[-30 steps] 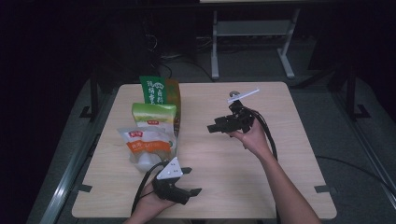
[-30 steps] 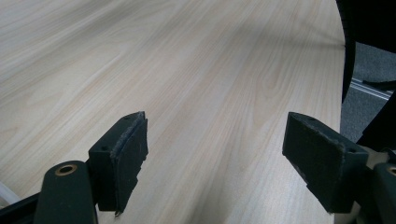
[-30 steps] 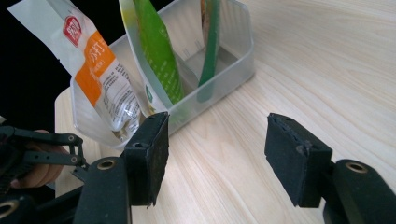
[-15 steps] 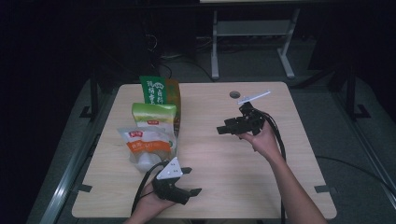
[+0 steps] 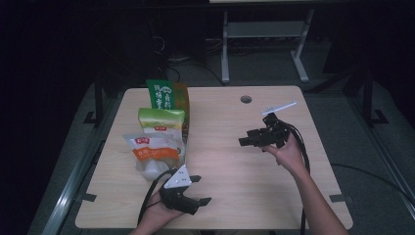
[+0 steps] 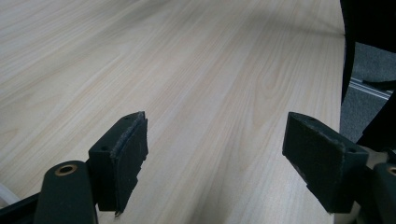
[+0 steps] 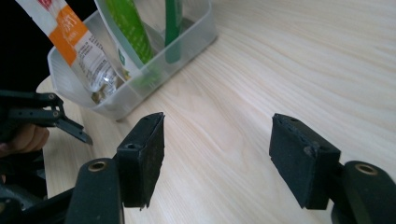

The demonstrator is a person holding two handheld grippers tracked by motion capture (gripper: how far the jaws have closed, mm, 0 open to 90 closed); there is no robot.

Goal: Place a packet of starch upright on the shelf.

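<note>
In the high view, a pale wooden counter (image 5: 230,196) is seen with a clear bin (image 5: 159,169) near its left edge, in which three pouches are stood in a row: an orange-and-white pouch (image 5: 154,152) nearest the person, a light green pouch (image 5: 162,122) behind it, and a dark green pouch (image 5: 164,95) farthest back. The left tongs (image 5: 198,190) are held low at the near edge, just beside the bin's near end, with the jaws spread and nothing between them. The right tongs (image 5: 244,139) are held over the right half of the counter, well apart from the bin, and are pointed towards it; their jaws have just been opening and nothing is caught between them. A round hole (image 5: 246,99) is seen in the counter near its far edge. In the left gripper view, the left tongs (image 6: 215,158) are shown spread wide over bare wood grain, with the counter's edge at the right. In the right gripper view, the right tongs (image 7: 217,158) are shown spread and empty over the counter, and the bin (image 7: 154,70) is seen beyond them at upper left with the orange-and-white pouch (image 7: 74,37) and light green pouch (image 7: 128,28) leaning inside it; the left tongs (image 7: 56,121) are seen at the far left.
</note>
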